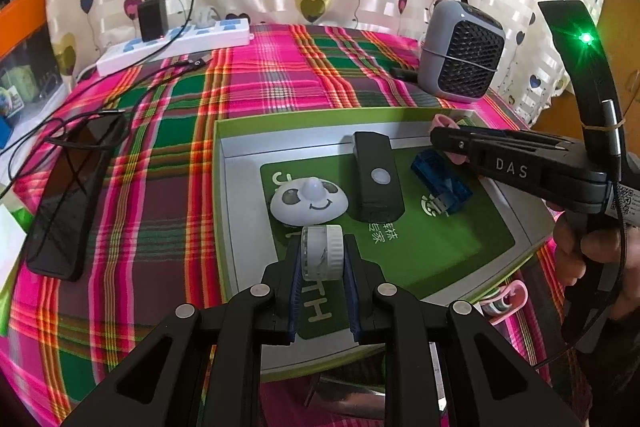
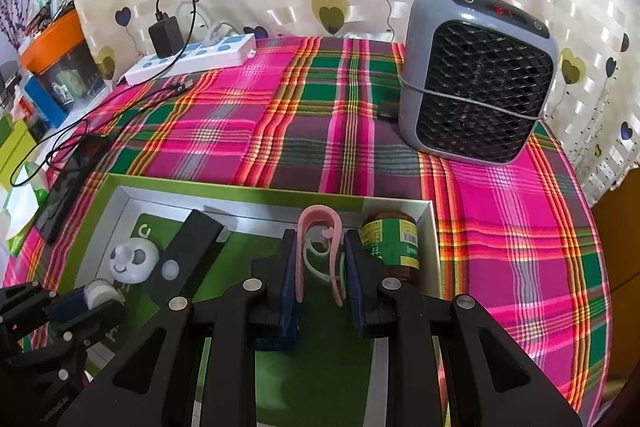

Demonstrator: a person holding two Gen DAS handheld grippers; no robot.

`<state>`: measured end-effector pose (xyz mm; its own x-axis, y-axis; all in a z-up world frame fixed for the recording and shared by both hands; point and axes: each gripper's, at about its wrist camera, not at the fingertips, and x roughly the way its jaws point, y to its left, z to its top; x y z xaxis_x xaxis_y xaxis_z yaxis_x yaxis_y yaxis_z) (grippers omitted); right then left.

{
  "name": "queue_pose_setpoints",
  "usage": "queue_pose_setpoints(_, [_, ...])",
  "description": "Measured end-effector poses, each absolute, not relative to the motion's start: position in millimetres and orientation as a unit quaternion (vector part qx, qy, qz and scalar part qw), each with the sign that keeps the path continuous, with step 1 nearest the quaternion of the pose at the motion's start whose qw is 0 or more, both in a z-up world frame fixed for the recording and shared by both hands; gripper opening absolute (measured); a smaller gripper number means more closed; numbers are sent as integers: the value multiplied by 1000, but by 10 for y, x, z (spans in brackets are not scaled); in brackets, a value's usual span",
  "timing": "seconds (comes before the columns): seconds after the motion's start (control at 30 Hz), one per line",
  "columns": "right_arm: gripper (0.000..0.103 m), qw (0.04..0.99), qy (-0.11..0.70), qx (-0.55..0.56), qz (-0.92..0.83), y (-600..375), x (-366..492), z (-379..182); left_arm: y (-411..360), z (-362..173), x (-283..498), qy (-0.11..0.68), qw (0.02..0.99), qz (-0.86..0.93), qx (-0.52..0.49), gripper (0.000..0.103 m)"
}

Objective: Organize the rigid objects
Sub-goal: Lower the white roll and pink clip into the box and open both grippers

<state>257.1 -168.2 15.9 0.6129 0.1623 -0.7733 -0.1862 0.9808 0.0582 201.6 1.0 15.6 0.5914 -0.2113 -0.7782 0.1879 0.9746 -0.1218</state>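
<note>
A green-rimmed box (image 1: 224, 187) lies on the plaid table. In it are a white panda-face light (image 1: 308, 205), a black sensor bar (image 1: 376, 175) and a blue plastic block (image 1: 440, 183). My left gripper (image 1: 322, 251) is shut on a white round spool (image 1: 322, 253), held over the box's near part. My right gripper (image 2: 320, 259) is shut on a pink clip (image 2: 320, 251) over the box's far right corner, next to a brown bottle with a green label (image 2: 390, 239). The right gripper also shows in the left wrist view (image 1: 444, 141).
A grey fan heater (image 2: 476, 75) stands at the back right. A white power strip (image 1: 172, 45) with a black charger sits at the back left. A black phone (image 1: 68, 199) with cables lies left of the box. Another pink clip (image 1: 506, 301) lies by the box's near right corner.
</note>
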Motion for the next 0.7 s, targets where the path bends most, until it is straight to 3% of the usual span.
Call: queue_pose_setpoints(0.7, [24, 892, 440, -10, 103, -1661, 2630, 85, 10, 153, 2056, 434, 895, -106, -4, 18])
